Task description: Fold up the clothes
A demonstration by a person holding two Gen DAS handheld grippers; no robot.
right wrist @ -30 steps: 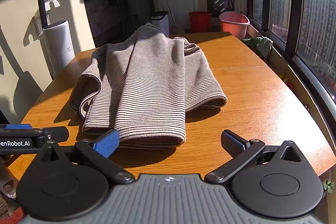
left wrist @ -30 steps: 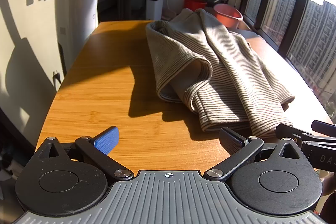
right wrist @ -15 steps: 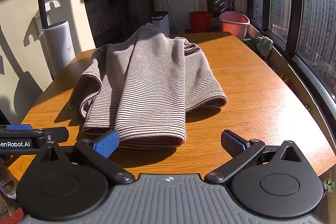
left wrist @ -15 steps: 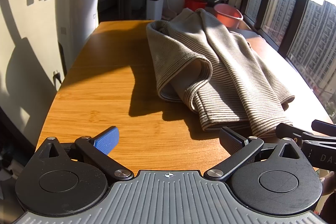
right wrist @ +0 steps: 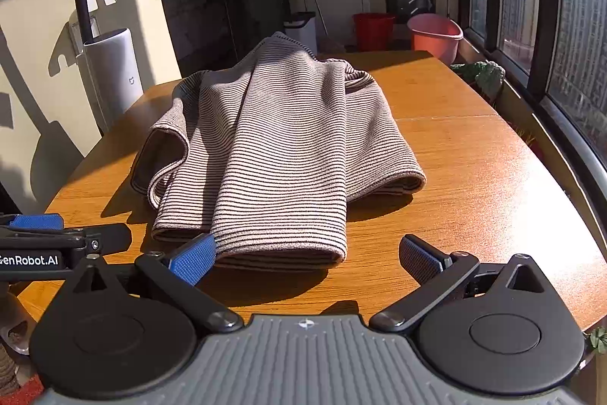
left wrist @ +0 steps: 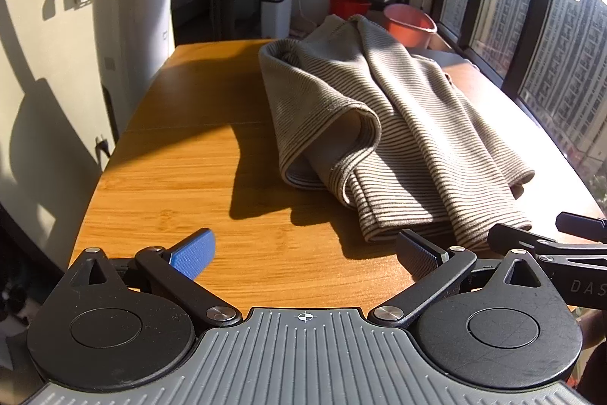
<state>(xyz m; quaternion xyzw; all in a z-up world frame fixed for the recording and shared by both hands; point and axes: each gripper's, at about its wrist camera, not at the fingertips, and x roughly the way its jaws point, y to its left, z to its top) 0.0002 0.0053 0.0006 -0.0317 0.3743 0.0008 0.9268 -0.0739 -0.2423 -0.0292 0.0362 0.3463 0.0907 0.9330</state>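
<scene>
A beige striped garment lies loosely folded in a heap on the wooden table. It also shows in the right wrist view. My left gripper is open and empty, near the table's front edge, left of the garment's near hem. My right gripper is open and empty, just in front of the garment's near hem; its blue left fingertip is close to that hem. Each gripper shows at the edge of the other's view.
A white cylindrical appliance stands by the left wall. A white bin, a red bucket and a pink basin stand beyond the table's far end. Windows run along the right side. A green plant sits by the window.
</scene>
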